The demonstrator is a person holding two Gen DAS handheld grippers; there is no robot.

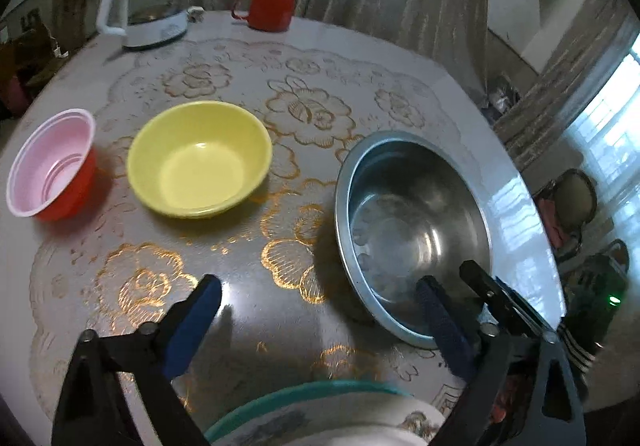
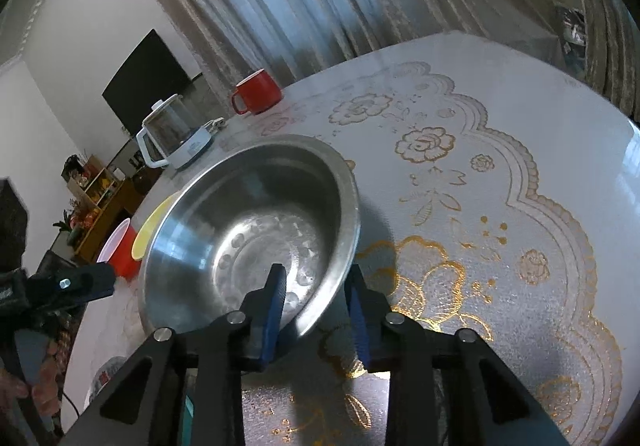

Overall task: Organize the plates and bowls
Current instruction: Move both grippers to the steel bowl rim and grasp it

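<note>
The table (image 1: 256, 330), under a lace cloth with gold flowers, carries everything. Largest on it is the steel bowl (image 2: 256, 222), near the right edge. The right gripper (image 2: 316, 302) has its jaws astride the near rim: one finger inside the bowl, the other outside, with a gap still showing between the outer pad and the wall, so they are apart and not clamped. The left gripper (image 1: 320, 310) hangs with jaws wide apart over bare cloth, the steel bowl just beside its right finger (image 1: 440, 318) and a teal-rimmed plate (image 1: 316, 406) below it. Left of the steel bowl sit the yellow bowl (image 1: 200, 160), then the red bowl (image 1: 52, 166). At the far edge stand a kettle (image 1: 148, 2) and a red mug (image 1: 268, 8).
</note>
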